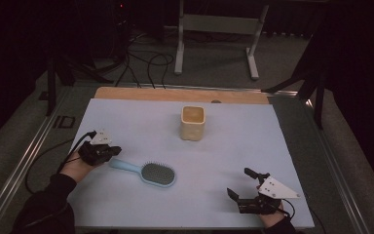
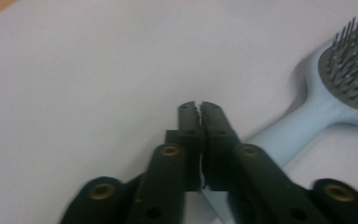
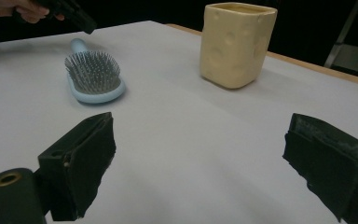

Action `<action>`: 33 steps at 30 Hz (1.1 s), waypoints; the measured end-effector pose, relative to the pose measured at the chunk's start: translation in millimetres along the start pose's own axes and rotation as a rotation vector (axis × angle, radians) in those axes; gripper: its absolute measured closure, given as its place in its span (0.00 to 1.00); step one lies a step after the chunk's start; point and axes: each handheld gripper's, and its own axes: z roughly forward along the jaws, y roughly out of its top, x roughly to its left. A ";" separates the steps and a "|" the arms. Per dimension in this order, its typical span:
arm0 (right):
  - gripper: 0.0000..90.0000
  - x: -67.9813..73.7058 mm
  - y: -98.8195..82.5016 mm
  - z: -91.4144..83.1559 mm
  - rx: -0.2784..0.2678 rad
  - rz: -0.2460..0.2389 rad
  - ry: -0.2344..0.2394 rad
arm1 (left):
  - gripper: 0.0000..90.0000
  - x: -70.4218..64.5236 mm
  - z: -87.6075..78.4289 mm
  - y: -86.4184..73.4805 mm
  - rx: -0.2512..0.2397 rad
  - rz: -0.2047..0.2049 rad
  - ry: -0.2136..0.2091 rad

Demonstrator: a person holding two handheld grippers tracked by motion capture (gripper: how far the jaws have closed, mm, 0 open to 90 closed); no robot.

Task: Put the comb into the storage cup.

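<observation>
1. Right gripper [image 1: 246, 191] near, jaws wide, empty.
2. Left gripper [image 2: 199, 108] clamped on brush [image 1: 146, 171] handle end, brush flat on tabletop [image 1: 233, 141].
3. Risk: end-grip, heavy head swings, slips out.
4. Beyond: cup [image 1: 193, 123], easily toppled.

- Hairbrush [image 1: 148, 172] lies flat on the sheet [image 1: 233, 141], left of centre, handle pointing left, bristles up.
- Cup [image 1: 193, 122] stands upright on the sheet, farther back and right of the hairbrush, well apart from it.
- Left gripper [image 1: 111, 152] sits at the hairbrush handle's left end.
- Right gripper [image 1: 240, 184] sits at the near right of the sheet, well apart from the hairbrush and cup.
- Wooden table edge [image 1: 175, 94] lies behind the sheet.
</observation>
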 end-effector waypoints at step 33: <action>0.10 -0.5 -0.4 -0.2 0.004 0.004 0.000 | 1.00 -12.5 -0.3 -17.9 0.194 0.066 -0.118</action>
